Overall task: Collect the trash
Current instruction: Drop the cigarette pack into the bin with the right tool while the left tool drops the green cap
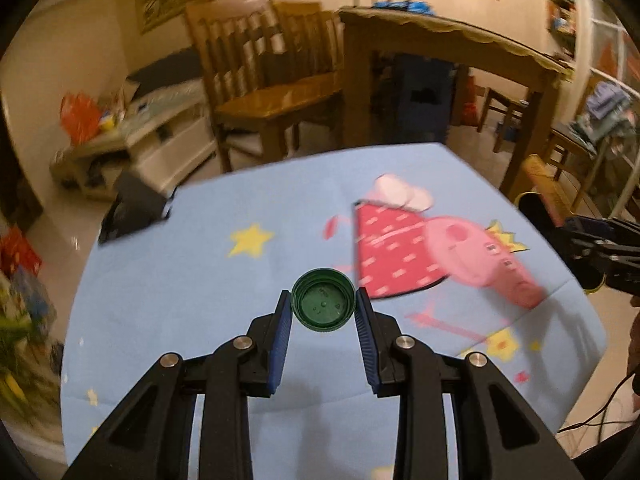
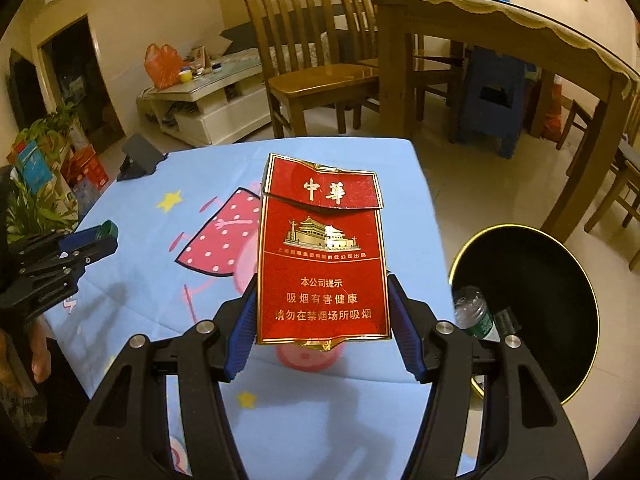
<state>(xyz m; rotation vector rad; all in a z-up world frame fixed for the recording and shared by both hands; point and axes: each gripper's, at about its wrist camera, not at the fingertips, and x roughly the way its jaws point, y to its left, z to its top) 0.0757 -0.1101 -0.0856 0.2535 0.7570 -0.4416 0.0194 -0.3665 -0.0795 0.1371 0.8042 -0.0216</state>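
Note:
My left gripper (image 1: 323, 300) is shut on a green bottle cap (image 1: 323, 305), held by its rim above the blue cartoon tablecloth (image 1: 192, 288). It also shows at the left of the right wrist view (image 2: 96, 238), with the cap (image 2: 109, 229) at its tips. My right gripper (image 2: 322, 292) is shut on a flattened red cigarette pack (image 2: 320, 252) with gold print, held upright above the table. A black round trash bin (image 2: 532, 312) stands on the floor right of the table, with a clear plastic bottle (image 2: 474, 312) inside. The right gripper shows at the right edge of the left wrist view (image 1: 600, 248), blurred.
A dark phone stand (image 2: 140, 158) sits at the table's far left corner. Wooden chairs (image 2: 316, 56) and a dining table (image 2: 500, 36) stand beyond, with a blue stool (image 2: 494, 96) under it. A white low cabinet (image 2: 208, 100) stands at the back left, plants and boxes (image 2: 40, 168) at left.

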